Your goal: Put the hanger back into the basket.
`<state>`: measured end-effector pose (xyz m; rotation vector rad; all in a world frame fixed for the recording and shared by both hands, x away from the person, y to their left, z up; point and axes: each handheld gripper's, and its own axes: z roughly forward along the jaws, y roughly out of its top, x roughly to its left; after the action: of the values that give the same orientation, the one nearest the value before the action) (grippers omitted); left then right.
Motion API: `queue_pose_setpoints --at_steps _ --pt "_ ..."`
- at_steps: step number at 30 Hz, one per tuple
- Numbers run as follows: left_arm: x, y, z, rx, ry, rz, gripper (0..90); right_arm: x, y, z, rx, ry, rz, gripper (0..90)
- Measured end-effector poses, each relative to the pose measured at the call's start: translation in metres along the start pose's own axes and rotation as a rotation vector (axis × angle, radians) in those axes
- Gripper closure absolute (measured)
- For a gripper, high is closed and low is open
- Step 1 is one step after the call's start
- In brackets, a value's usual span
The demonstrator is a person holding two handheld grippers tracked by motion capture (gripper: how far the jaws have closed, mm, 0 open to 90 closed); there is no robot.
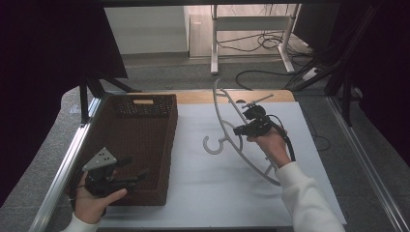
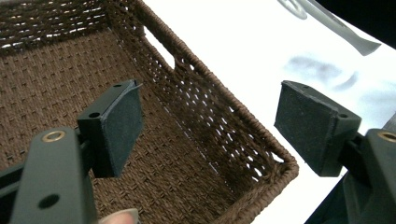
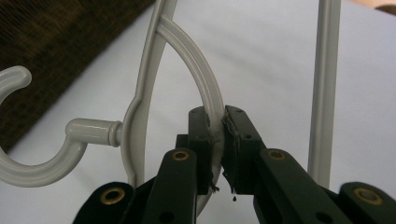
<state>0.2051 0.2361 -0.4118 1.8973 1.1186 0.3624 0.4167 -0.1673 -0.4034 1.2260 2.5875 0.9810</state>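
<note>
Over the white table (image 1: 203,188), right of centre, the right gripper (image 1: 240,129) held a pale grey plastic hanger (image 1: 232,128) lifted and tilted, far end high, near end low beside the sleeve (image 1: 309,203). Jaws were closed on one of the hanger's curved inner ribs; the hook (image 1: 213,145) hung toward the basket side. Judged: the grip on a thin rib near the middle keeps the hanger balanced for carrying, likely toward the brown woven basket (image 1: 167,159) at the table's left.

Left gripper (image 1: 128,170) sat low at the basket's near end, held in the left hand (image 1: 94,200). Jaws wide apart, nothing between them. Judged: waiting, or placed to steady the basket.

Right gripper view gave the detail the high view lacked: pads (image 3: 233,144) pinched flat on the rib (image 3: 205,88), hook neck (image 3: 93,128) just left of it, straight lower bar (image 3: 324,84) off to the right. Left gripper view showed the left gripper (image 2: 208,123) spread over the basket's corner, one pad (image 2: 123,121) above the woven floor (image 2: 56,84), the other outside the rim (image 2: 233,107) over the table; one hanger end (image 2: 350,35) lay far off at top right.
</note>
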Motion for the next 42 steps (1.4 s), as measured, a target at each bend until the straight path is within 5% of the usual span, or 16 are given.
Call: queue_pose_setpoints --at_steps 13,23,28,42 --pt "-0.012 0.006 0.008 -0.002 -0.023 0.023 23.0 0.013 0.009 -0.021 -0.149 0.093 0.091 81.6" --pt "-0.028 0.019 0.019 -0.015 -0.080 0.037 23.1 0.020 0.014 -0.020 -0.206 0.134 0.142 81.6" --pt "-0.039 0.028 0.029 -0.024 -0.139 0.020 23.4 0.026 0.017 -0.021 -0.225 0.155 0.150 81.6" --pt "-0.058 0.048 0.063 -0.018 -0.210 -0.082 23.8 0.039 0.022 -0.021 -0.249 0.185 0.146 81.6"
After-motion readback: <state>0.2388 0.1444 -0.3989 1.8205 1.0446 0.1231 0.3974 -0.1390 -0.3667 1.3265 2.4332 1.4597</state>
